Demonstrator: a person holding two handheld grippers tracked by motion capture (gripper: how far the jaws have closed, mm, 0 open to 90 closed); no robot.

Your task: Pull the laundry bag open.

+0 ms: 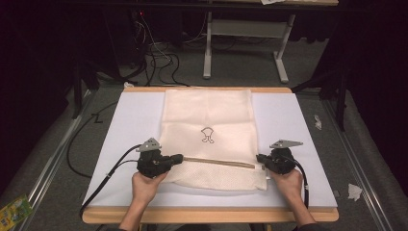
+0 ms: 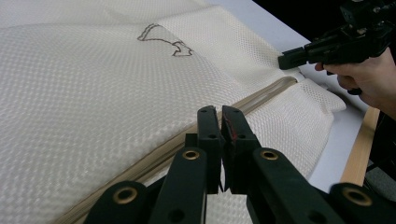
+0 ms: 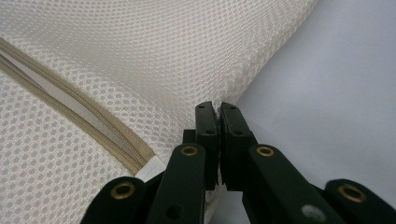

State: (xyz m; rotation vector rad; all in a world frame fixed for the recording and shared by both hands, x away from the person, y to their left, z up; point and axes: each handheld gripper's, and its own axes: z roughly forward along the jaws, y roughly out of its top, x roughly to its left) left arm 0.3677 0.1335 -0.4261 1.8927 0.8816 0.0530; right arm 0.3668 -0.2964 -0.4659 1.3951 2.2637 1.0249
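Note:
A cream mesh bag (image 1: 207, 120) with a small dark drawing (image 1: 207, 134) lies flat on the white board (image 1: 130, 120). A beige zipper (image 1: 219, 162) runs across its near part. My left gripper (image 1: 180, 157) is shut, its tips (image 2: 218, 112) lying over the zipper's (image 2: 154, 156) left end; I cannot tell whether anything is pinched there. My right gripper (image 1: 259, 157) is shut on the bag's right edge (image 3: 261, 70), just past the zipper's (image 3: 93, 128) right end. In the left gripper view the right gripper (image 2: 292, 58) and its hand (image 2: 369, 77) show at the far corner.
The board rests on a wooden table (image 1: 207, 215) whose edge runs close behind my hands. Cables (image 1: 96, 187) trail off the left side. A grey table frame (image 1: 245, 43) stands on the floor beyond, and paper scraps (image 1: 354, 191) lie to the right.

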